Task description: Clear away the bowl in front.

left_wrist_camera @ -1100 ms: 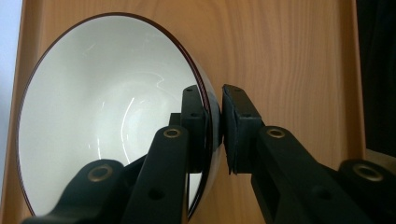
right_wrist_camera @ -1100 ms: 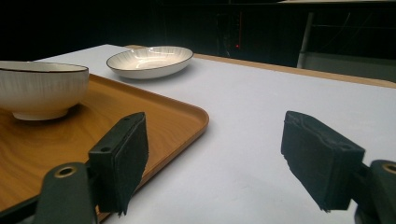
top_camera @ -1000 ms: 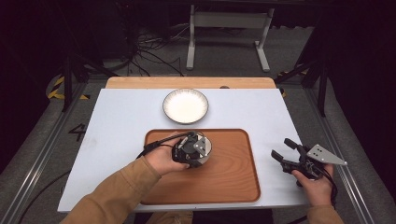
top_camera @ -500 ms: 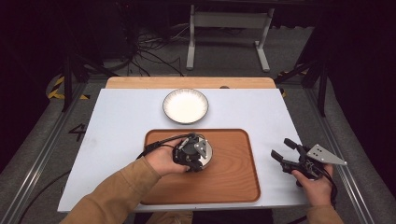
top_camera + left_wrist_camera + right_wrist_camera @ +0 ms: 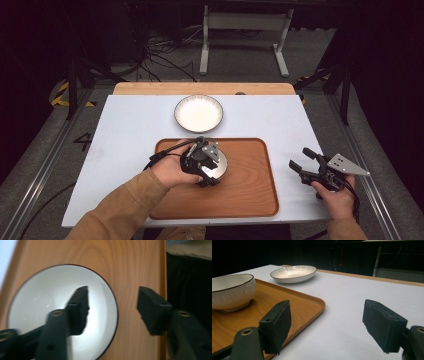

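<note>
In the high view the left gripper (image 5: 206, 167) hangs over the white bowl (image 5: 220, 165) on the wooden tray (image 5: 250, 190), near the worktop's front edge. In the left gripper view its jaws have just been opening and stand apart, one over the bowl (image 5: 37, 305), the rim between them unpressed. The right gripper view has the right gripper (image 5: 327, 325) with jaws wide apart over the white worktop (image 5: 342, 302), the bowl (image 5: 229, 291) left and a plate (image 5: 293, 272) farther off.

The left gripper (image 5: 206, 167) has just been opening its jaws over the bowl (image 5: 62, 312) on the wooden tray (image 5: 250, 185). One jaw now hangs inside the bowl, the other outside its rim, neither pressing on it.
</note>
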Demonstrator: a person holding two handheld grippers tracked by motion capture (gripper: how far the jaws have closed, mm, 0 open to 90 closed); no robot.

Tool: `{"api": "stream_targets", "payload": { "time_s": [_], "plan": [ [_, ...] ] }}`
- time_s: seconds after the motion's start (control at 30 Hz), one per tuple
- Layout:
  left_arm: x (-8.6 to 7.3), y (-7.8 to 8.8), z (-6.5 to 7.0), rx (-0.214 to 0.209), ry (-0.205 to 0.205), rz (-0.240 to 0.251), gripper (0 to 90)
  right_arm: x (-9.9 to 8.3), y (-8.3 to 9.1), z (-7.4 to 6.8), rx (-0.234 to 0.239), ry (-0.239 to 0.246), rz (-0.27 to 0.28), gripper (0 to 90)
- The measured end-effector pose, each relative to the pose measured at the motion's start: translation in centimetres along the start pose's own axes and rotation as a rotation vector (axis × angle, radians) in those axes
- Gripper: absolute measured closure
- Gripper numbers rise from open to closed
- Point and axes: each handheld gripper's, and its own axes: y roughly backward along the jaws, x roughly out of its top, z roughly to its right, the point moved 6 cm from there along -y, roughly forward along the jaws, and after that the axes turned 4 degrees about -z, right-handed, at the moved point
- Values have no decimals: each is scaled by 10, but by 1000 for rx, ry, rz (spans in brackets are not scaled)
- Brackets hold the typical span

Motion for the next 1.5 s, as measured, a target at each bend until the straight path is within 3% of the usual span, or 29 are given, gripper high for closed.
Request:
{"api": "stream_targets", "payload": {
  "time_s": [0.1, 0.13, 0.2, 0.23, 0.4, 0.63, 1.0, 1.5],
  "plan": [
    [-1, 4, -2, 25, 27, 12, 325, 1, -3, -1, 6, -1, 0, 242],
    [-2, 8, -2, 23, 56, 56, 304, 2, -4, -1, 8, -1, 1, 242],
    [-3, 9, -3, 28, 60, 71, 266, 2, -4, -1, 11, -3, -1, 242],
    [-5, 11, -3, 53, 58, 86, 266, 3, -5, -1, 13, -1, 3, 242],
    [-12, 21, -6, 99, 96, 154, 201, 6, -10, 0, 22, 2, 3, 242],
    [-25, 35, -9, 138, 154, 217, 186, 10, -17, 2, 31, 7, -3, 241],
    [-64, 59, -14, 224, 263, 304, 170, 15, -28, 7, 39, 8, -20, 235],
    [-104, 80, -26, 341, 340, 453, 98, 16, -28, 8, 35, 9, -23, 235]
  ]
}}
